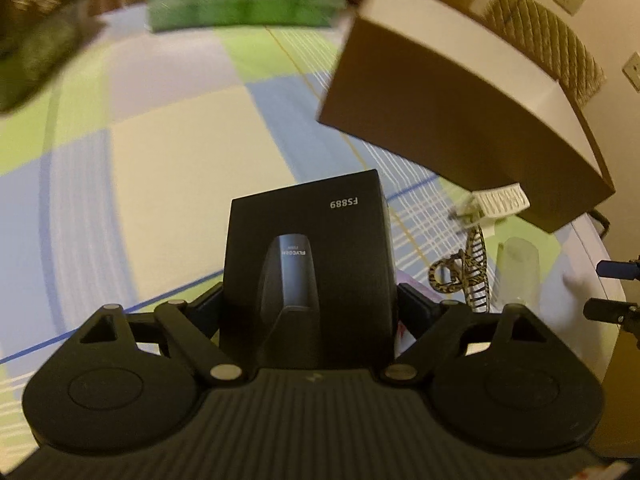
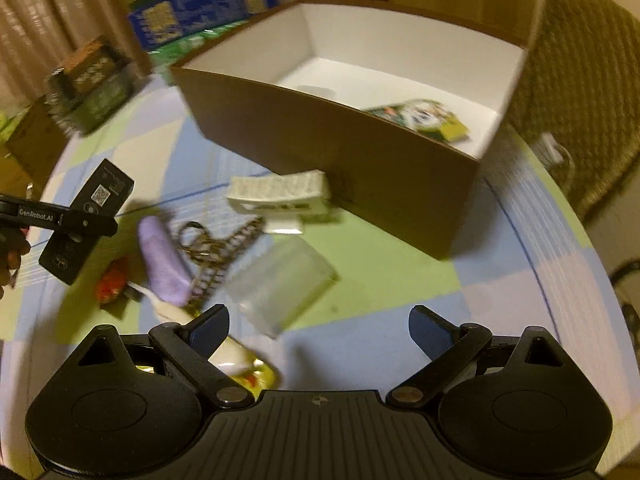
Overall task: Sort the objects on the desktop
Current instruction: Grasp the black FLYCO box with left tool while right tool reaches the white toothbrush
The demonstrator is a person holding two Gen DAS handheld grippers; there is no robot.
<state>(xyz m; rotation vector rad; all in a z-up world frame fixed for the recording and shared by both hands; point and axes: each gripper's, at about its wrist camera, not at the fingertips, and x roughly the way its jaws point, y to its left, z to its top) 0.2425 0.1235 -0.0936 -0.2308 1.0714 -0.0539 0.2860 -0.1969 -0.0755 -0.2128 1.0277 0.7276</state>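
My left gripper [image 1: 310, 300] is shut on a black FS889 box [image 1: 308, 256] and holds it above the checked tablecloth; it also shows in the right wrist view [image 2: 86, 220], at the far left. My right gripper [image 2: 320, 332] is open and empty, low over the cloth near a clear plastic case [image 2: 280, 284]. The brown cardboard box [image 2: 340, 148] with a white inside stands ahead and holds a green packet [image 2: 420, 116]. A purple item [image 2: 162, 256], a leopard hair claw [image 2: 216, 252] and a white clip [image 2: 280, 196] lie on the cloth.
A red wrapper [image 2: 114, 280] and a white-and-yellow item [image 2: 236, 360] lie near my right gripper's left finger. Green and blue boxes [image 2: 204, 4] and a dark carton [image 2: 92, 84] stand at the far edge. A wicker chair [image 2: 580, 92] is behind the brown box.
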